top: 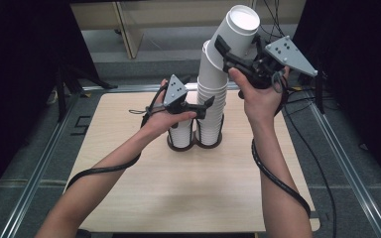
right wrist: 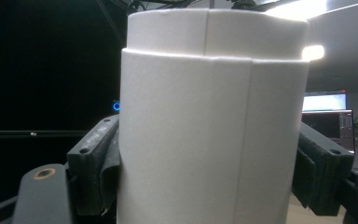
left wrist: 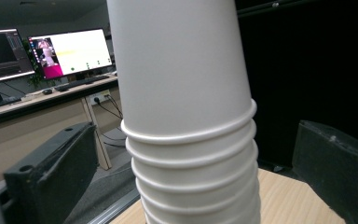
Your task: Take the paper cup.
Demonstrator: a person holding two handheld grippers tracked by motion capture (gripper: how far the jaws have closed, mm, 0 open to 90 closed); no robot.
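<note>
Leaning rightward bottom-up, the top cup (top: 240,30) sits clamped in the right tool (top: 238,55); left tool (top: 204,105) wide.

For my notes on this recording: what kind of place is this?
Probably a lab or office test room. Lit monitors stand on a desk behind, a small wooden table sits in a metal frame, and dark curtains hang around it.

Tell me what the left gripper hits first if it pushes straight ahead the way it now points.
The left gripper would most likely meet the tall stack of white paper cups first; that stack stands directly ahead between its open black fingers, apparently untouched.
</note>
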